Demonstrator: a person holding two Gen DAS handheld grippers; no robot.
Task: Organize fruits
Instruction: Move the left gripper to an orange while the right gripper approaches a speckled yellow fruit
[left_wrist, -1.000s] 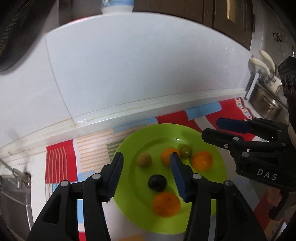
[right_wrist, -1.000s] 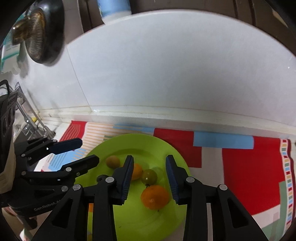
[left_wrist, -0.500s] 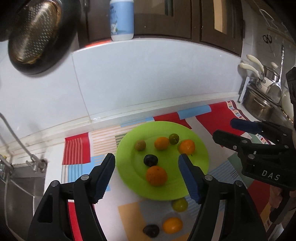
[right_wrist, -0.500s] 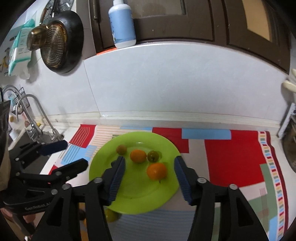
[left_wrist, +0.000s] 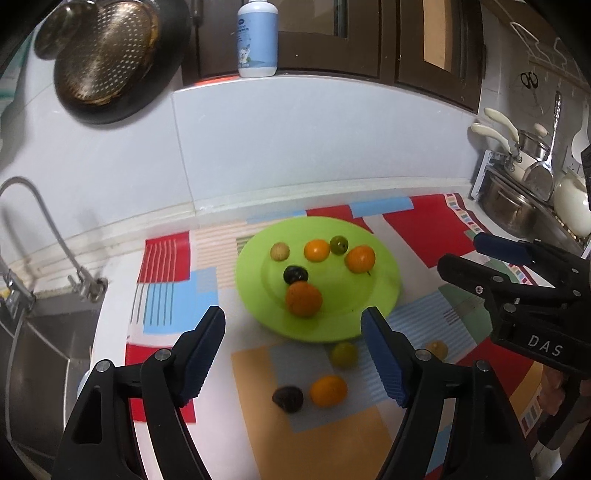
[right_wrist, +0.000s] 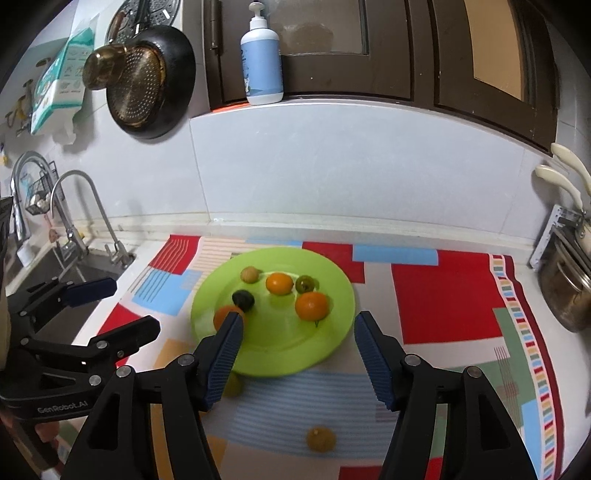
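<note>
A white kitchen counter (left_wrist: 110, 295) runs along the tiled wall, between a sink (left_wrist: 40, 332) on the left and pots (right_wrist: 565, 291) on the right. A mat (right_wrist: 443, 295) with red, blue, orange and green patches covers most of it. On the mat stands a green plate (left_wrist: 384, 295) with fruits on it. Four more fruits lie directly on the mat, in front of the plate: a yellow-green fruit (left_wrist: 343, 353) just beside its rim, a small yellow fruit (left_wrist: 437, 349), an orange fruit (left_wrist: 328, 390) and a dark fruit (left_wrist: 288, 398) close beside it.

bottle (right_wrist: 261, 59): on ledge | strainer (right_wrist: 138, 79): hanging on wall | faucet (right_wrist: 83, 206): by sink
</note>
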